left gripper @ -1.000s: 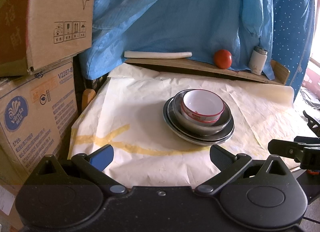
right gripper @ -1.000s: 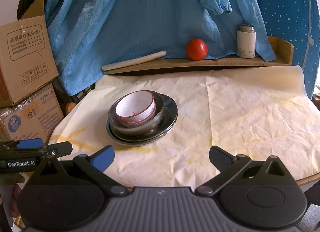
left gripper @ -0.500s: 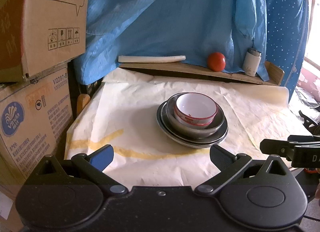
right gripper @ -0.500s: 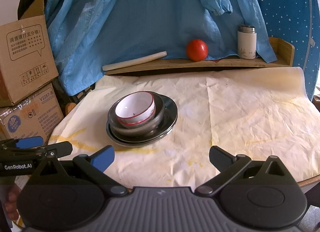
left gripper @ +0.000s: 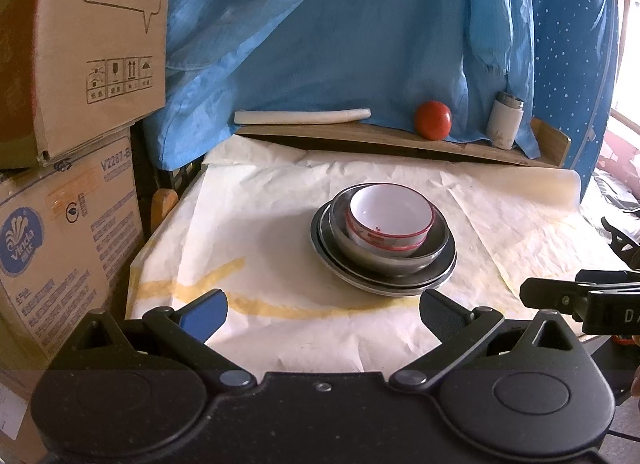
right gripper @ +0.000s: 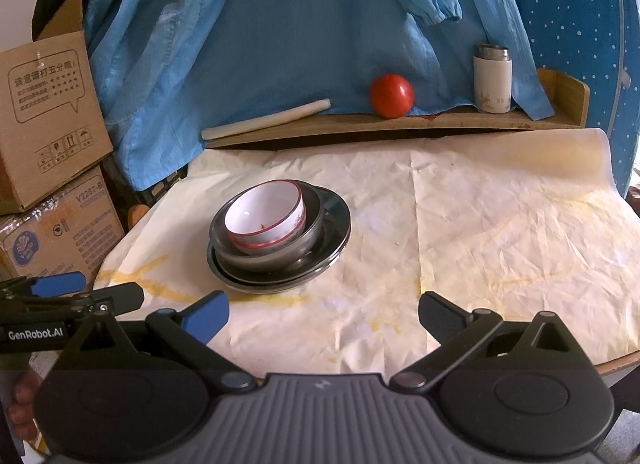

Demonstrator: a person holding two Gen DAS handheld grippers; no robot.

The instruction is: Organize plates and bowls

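Observation:
A white bowl with red rim [left gripper: 390, 220] [right gripper: 264, 218] sits tilted inside a steel bowl [left gripper: 380, 254] [right gripper: 280, 254], which rests on stacked steel plates [left gripper: 440, 270] [right gripper: 340, 224] on the paper-covered table. My left gripper [left gripper: 322, 310] is open and empty at the table's near edge, short of the stack. My right gripper [right gripper: 323, 310] is open and empty, near the front edge, the stack ahead to its left. Each gripper shows at the edge of the other's view, the left one [right gripper: 72, 298] and the right one [left gripper: 580, 296].
Cardboard boxes [left gripper: 68, 144] [right gripper: 48, 124] are stacked left of the table. A wooden shelf [right gripper: 400, 124] at the back holds a white roll [right gripper: 266, 124], a red ball [right gripper: 391, 95] and a white flask [right gripper: 492, 78]. Blue cloth [right gripper: 300, 24] hangs behind.
The left gripper has drawn back slightly from the table; the stack looks a little farther. The right gripper has barely moved. Both stay open.

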